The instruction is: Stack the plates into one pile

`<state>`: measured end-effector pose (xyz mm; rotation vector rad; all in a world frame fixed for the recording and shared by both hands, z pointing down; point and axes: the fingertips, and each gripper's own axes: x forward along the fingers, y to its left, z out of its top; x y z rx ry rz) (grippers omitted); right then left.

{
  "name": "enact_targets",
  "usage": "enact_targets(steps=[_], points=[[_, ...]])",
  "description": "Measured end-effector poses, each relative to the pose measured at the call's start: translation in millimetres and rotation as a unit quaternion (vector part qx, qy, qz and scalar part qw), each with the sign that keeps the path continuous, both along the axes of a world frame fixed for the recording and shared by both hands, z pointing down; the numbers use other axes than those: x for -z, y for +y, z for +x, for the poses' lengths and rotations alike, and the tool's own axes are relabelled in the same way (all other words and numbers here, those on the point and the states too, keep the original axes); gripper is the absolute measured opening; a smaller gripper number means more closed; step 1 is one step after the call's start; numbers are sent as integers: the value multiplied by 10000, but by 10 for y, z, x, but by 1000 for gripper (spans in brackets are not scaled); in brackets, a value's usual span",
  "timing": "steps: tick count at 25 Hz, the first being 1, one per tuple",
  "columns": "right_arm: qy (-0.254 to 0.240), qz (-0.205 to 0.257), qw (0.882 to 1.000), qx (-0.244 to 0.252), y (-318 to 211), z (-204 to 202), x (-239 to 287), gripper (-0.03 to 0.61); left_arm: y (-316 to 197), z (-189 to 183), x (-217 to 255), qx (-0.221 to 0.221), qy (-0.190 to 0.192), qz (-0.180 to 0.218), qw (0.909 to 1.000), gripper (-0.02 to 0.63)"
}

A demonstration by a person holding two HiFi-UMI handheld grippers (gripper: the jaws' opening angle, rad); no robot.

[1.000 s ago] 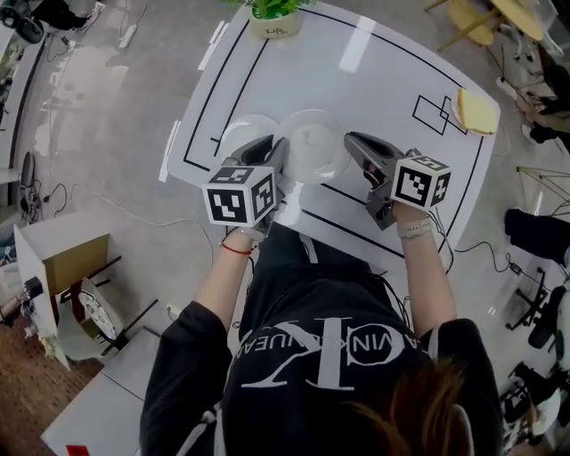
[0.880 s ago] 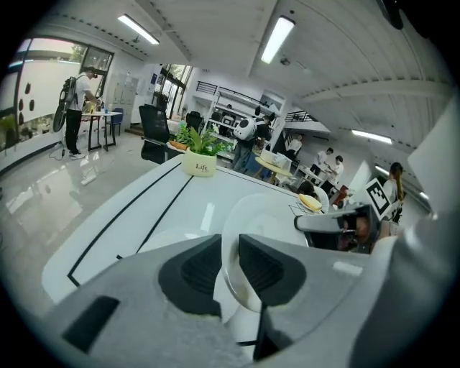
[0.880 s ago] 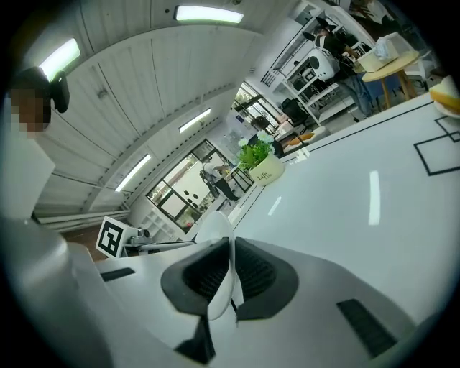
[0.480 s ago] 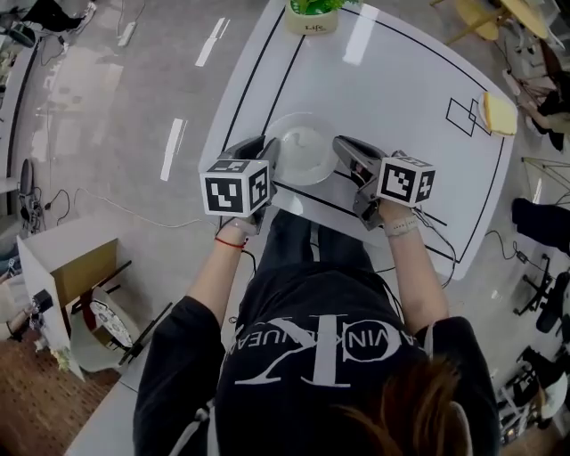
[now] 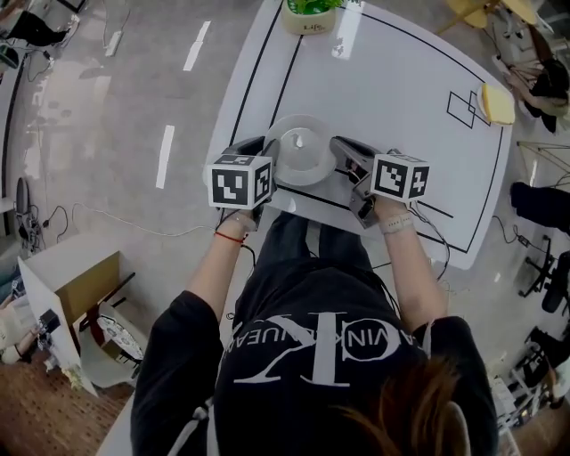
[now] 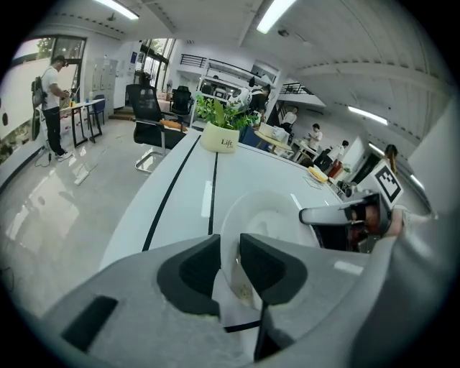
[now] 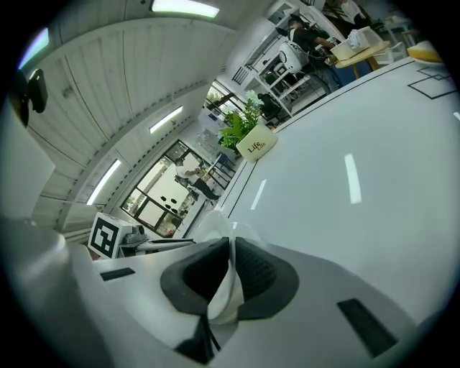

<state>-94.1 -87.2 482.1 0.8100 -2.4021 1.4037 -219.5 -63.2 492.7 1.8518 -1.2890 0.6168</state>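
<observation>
A white plate (image 5: 301, 150) lies near the front left edge of the white table (image 5: 401, 89), seemingly on top of a second plate that it hides. My left gripper (image 5: 272, 153) is at its left rim. In the left gripper view (image 6: 230, 243) its jaws have just been opening, and the plate's rim (image 6: 269, 219) stands loosely between them. My right gripper (image 5: 337, 150) is shut on the right rim, and in the right gripper view (image 7: 230, 248) its pads pinch the thin white edge (image 7: 215, 224).
A potted plant (image 5: 307, 16) stands at the table's far edge. A yellow object (image 5: 499, 102) lies at the far right corner beside drawn squares. Black lines run across the tabletop. The floor drops away just left of the plate.
One second ago two plates lay side by side, one held by both grippers. The held plate has moved left and down over the other, so one pile shows.
</observation>
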Motion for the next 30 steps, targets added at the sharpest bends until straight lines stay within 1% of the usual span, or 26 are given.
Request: enact_targets(steps=[5,10,12,16,21,25,26,30], points=[[98,-50,9999,-51,1,23,-31,29,-7,23,-23,-281,-100,-45,9995,101],[130,-156,9998,-79,-9,10,-93,29,-52,19,-26,-590,-534,12,9968,111],[149,-133,9998,-75,-11,3,-85,31,-54,55,-30,-712,-548,-10,9960,127],[384,-120,9992,-82,-1,42,-142,35,-25,45,-66,-823,-586,-59,9949,130],[747,167,9971,9,15,53,-114,44,11,-11,-60,-847,-654,-46,9943,130],[1119,473,9924,168,13,69,-122,81,27,-17,-73,-882,-670,-1,9938,130],[1191,530,9913,202,12,72,-129,81,31,-20,-78,-892,-675,10,9937,130],[1226,587,9906,149,6,89,-109,86,41,-21,-71,-971,-689,52,9929,130]])
